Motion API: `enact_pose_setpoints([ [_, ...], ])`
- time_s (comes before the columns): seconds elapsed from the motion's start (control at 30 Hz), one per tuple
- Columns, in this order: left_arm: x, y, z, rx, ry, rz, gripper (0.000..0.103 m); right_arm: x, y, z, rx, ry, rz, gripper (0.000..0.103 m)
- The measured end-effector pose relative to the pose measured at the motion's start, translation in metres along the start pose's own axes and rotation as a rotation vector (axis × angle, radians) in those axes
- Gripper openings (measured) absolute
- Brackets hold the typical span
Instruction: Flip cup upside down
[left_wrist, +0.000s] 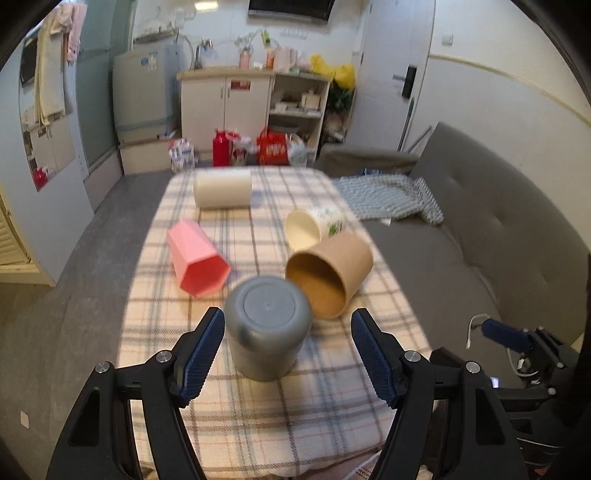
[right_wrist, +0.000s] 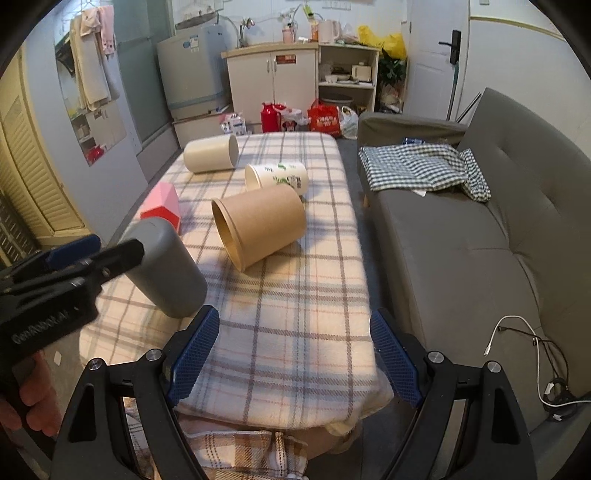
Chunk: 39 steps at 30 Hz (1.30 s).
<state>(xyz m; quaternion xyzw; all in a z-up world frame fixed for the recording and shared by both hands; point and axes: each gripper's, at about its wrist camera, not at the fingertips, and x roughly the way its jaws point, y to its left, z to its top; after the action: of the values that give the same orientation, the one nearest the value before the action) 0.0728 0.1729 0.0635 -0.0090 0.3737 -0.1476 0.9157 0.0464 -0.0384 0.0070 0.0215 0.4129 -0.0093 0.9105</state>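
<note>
A grey cup (left_wrist: 266, 330) stands upside down on the plaid tablecloth (left_wrist: 258, 417), base up, between the open fingers of my left gripper (left_wrist: 288, 349), which do not touch it. It also shows in the right wrist view (right_wrist: 166, 267), with the left gripper (right_wrist: 92, 254) beside it. My right gripper (right_wrist: 293, 354) is open and empty above the table's near right edge. A brown paper cup (left_wrist: 328, 275), a pink cup (left_wrist: 197, 258), a white printed cup (left_wrist: 314, 225) and a cream cup (left_wrist: 222, 188) lie on their sides.
A grey sofa (right_wrist: 480, 240) runs along the table's right side with a checked cloth (right_wrist: 421, 166) on it. A white cable (right_wrist: 517, 332) lies on the sofa's near end. Cabinets, a fridge and bags stand beyond the table.
</note>
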Motion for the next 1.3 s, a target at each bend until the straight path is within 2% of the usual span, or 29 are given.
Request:
enact_pose_setpoints([
  [0.13, -0.03, 0.007, -0.006, -0.005, -0.104, 0.009, 0.082, -0.014, 0.003, -0.007, 0.019, -0.05, 0.015, 0.084],
  [0.27, -0.051, 0.019, -0.027, -0.012, -0.192, 0.017, 0.089, -0.023, 0.012, -0.022, 0.031, -0.107, 0.046, 0.084],
  [0.3, -0.054, 0.022, -0.033, -0.011, -0.215, 0.017, 0.092, -0.023, 0.014, -0.024, 0.033, -0.117, 0.048, 0.086],
  [0.33, -0.057, 0.025, -0.041, -0.01, -0.229, 0.026, 0.096, -0.024, 0.017, -0.029, 0.038, -0.133, 0.052, 0.093],
  [0.37, -0.059, 0.027, -0.045, -0.01, -0.233, 0.031, 0.097, -0.024, 0.018, -0.031, 0.043, -0.146, 0.061, 0.099],
  [0.43, -0.06, 0.031, -0.055, -0.015, -0.234, 0.034, 0.098, -0.025, 0.021, -0.035, 0.051, -0.163, 0.077, 0.103],
  [0.57, -0.062, 0.036, -0.071, -0.01, -0.243, 0.072, 0.098, -0.027, 0.03, -0.041, 0.02, -0.194, 0.076, 0.103],
  [0.73, -0.064, 0.033, -0.085, 0.043, -0.263, 0.127, 0.098, -0.03, 0.033, -0.051, -0.002, -0.241, 0.061, 0.103],
  [0.97, -0.071, 0.049, -0.091, -0.035, -0.286, 0.141, 0.098, -0.034, 0.03, -0.053, 0.006, -0.263, 0.069, 0.103],
  [1.3, -0.068, 0.046, -0.092, -0.023, -0.27, 0.143, 0.098, -0.036, 0.032, -0.053, -0.007, -0.256, 0.068, 0.103],
])
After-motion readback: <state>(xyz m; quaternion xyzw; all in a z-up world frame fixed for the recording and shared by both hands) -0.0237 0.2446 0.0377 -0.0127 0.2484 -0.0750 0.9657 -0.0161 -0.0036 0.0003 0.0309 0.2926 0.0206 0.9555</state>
